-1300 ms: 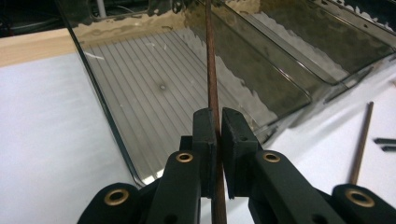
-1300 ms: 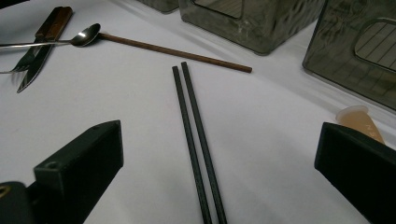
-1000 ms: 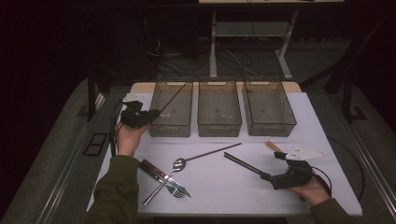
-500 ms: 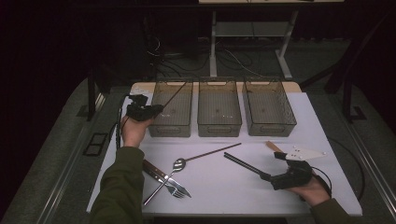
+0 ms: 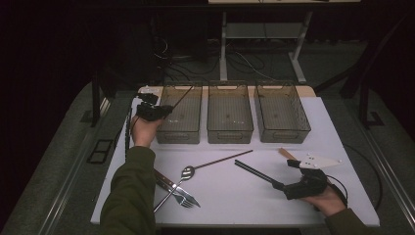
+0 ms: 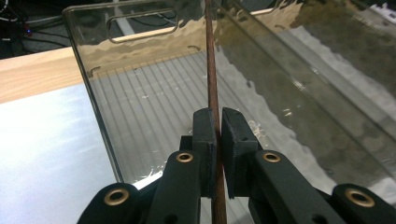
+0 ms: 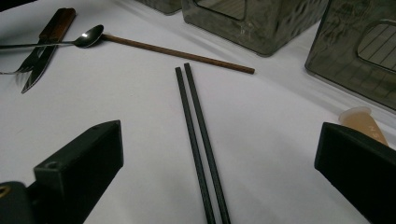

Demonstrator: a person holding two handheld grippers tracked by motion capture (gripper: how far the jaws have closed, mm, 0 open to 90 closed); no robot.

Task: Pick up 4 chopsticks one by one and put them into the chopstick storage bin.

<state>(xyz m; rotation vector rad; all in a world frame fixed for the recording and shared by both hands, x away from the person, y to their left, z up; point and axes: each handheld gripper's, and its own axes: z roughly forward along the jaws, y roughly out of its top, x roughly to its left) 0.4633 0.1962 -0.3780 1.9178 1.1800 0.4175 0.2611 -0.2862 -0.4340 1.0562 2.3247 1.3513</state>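
The left gripper (image 5: pixel 164 110) is clamped on a brown chopstick (image 6: pixel 212 88), holding it near one end with the rest angling up over the left bin (image 5: pixel 180 134). It looks like thin wood: light and stiff, but round and skinny, so I'd guess it can swivel or slide between the pads pretty easily. A grip closer to the middle would probably steady it, though for dropping it in the bin an end grip seems fine. The bin's clear walls are tall and the stick is long, so the tip could catch the far rim if it goes in too flat.

The right gripper (image 7: pixel 219 154) sits wide open, holding nothing, with a pair of black chopsticks (image 7: pixel 198 135) lying between its jaws on the white surface (image 5: pixel 235 196). Nearby: the other brown chopstick (image 5: pixel 225 158), a spoon (image 5: pixel 186 172), a fork (image 5: pixel 183 198), a knife (image 5: pixel 164 179), and two more bins (image 5: pixel 230 115), all well away from the drop.
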